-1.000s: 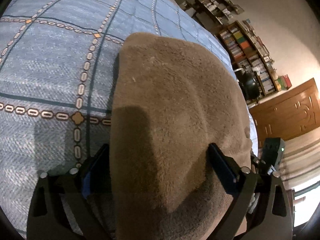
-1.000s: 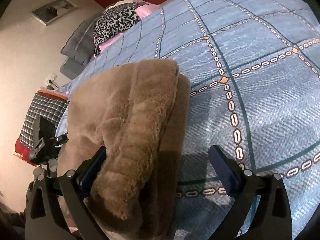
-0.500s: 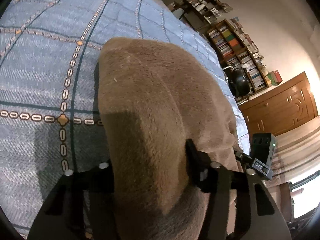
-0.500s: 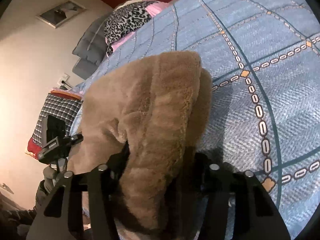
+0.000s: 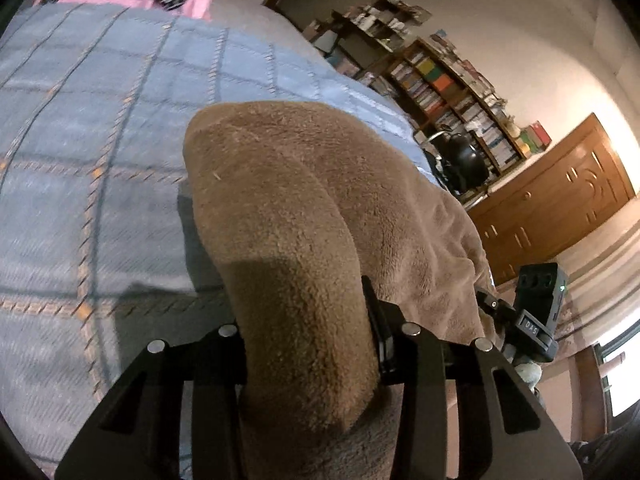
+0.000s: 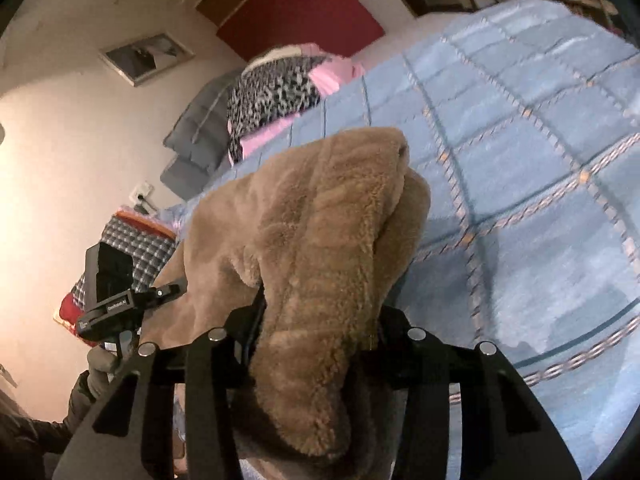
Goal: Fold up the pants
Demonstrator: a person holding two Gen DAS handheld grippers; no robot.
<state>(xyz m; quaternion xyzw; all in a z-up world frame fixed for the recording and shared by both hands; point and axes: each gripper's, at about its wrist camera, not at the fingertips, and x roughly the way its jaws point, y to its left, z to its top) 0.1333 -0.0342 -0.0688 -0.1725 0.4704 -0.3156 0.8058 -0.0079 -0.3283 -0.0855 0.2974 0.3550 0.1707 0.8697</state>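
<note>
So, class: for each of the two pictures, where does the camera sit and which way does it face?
Left wrist: on the left gripper, facing down its fingers over brown pants towards bookshelves; no body visible.
Right wrist: on the right gripper, facing the pillows; a gloved hand shows.
Shared: pants, blue bedspread, each other's gripper.

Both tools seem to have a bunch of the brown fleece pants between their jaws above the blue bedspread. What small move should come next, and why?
Probably carry both gripped ends forward over the rest of the pants and lay them down. The left tool and right tool are closing, each with a thick bunch of fleece between its jaws, while the far part of the pants lies on the bedspread, so a fold is ready to be made.
</note>
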